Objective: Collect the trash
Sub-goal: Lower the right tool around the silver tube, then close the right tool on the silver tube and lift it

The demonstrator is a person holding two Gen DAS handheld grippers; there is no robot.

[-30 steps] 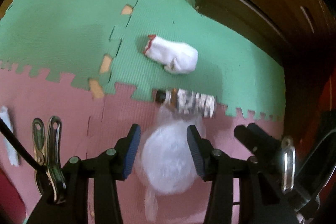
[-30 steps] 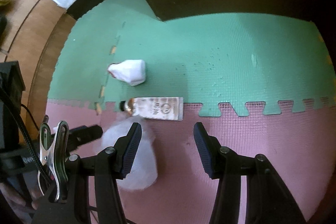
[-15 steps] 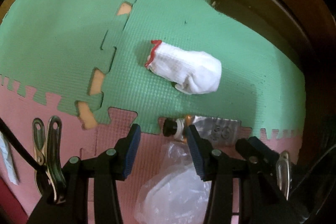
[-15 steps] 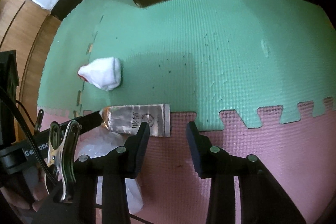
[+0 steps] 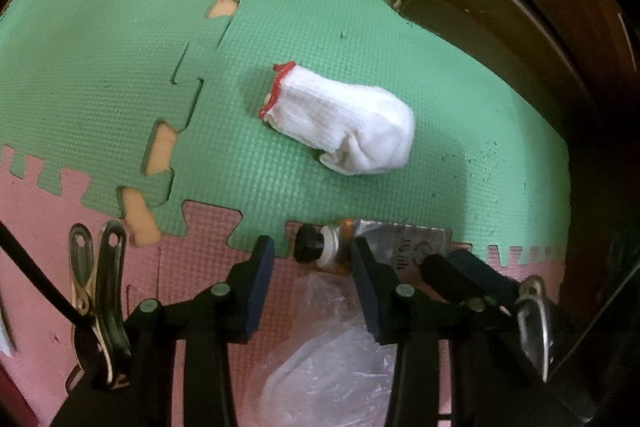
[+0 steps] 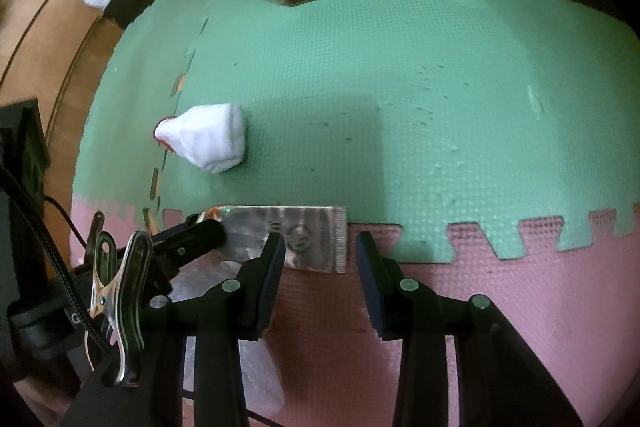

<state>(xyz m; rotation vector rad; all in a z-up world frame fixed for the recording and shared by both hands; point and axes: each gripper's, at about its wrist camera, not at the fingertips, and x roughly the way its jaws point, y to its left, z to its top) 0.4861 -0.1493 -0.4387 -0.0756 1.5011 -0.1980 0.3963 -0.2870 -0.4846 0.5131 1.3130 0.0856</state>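
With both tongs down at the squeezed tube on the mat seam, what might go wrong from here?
1. The left tongs and right tongs crowd the same tube; they may collide.
2. The tube lies flat, so closing fingers could skid over it instead of gripping.
3. The clear plastic bag lies right beside the tube and could get pinched along with it.

both tools lower, jaws narrower
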